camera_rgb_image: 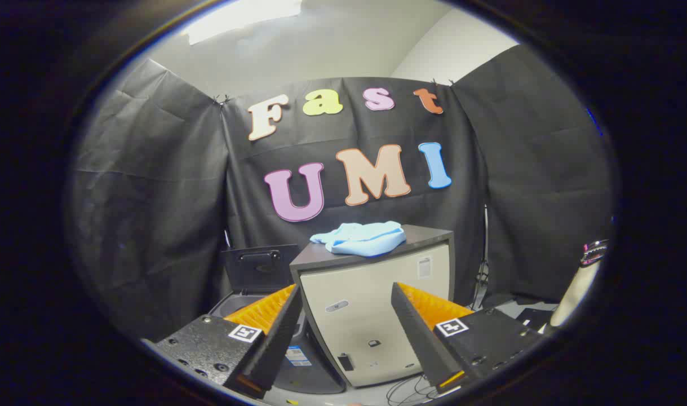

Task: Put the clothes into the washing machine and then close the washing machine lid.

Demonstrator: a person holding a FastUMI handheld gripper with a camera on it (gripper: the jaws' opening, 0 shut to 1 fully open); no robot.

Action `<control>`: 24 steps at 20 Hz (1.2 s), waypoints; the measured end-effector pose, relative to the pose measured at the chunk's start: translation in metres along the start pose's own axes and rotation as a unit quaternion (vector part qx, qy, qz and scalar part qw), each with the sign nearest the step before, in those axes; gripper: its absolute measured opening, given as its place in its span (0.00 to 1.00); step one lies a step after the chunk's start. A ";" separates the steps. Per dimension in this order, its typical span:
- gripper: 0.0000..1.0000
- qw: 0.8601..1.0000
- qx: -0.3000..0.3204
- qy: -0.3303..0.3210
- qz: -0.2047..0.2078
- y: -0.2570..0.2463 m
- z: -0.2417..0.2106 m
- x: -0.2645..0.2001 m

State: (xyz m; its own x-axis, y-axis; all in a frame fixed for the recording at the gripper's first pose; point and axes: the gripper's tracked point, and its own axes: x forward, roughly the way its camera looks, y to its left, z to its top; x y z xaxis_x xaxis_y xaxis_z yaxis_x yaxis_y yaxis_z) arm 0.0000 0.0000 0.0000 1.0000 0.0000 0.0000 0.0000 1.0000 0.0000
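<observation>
Gaping tongs hold nothing | blue clothes atop cabinet | labels unreadable

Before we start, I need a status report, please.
Claw open, empty. Crumpled light-blue cloth on beige cabinet, beyond fingers. Dark washing machine left, lid up. Nothing between.

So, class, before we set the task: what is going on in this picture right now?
A person is holding a hand-held gripper, and its jaws are open with nothing between them. Beyond them, a light blue cloth lies bunched on top of a beige cabinet. Beside the cabinet sits the washing machine, its lid standing open. The cloth has not been picked up yet, so nothing has gone into the machine.
</observation>
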 end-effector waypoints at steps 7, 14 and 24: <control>0.96 1.000 -0.004 -0.005 0.000 0.004 0.002 0.005; 0.96 1.000 -0.026 -0.007 0.003 0.010 0.008 0.023; 0.97 0.996 -0.082 0.004 0.015 0.020 0.047 0.113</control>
State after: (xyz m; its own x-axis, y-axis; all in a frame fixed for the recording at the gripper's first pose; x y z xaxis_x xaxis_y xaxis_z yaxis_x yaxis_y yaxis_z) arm 0.1128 0.0201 0.0469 0.9995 0.0301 -0.0101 -0.0314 0.9860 -0.1640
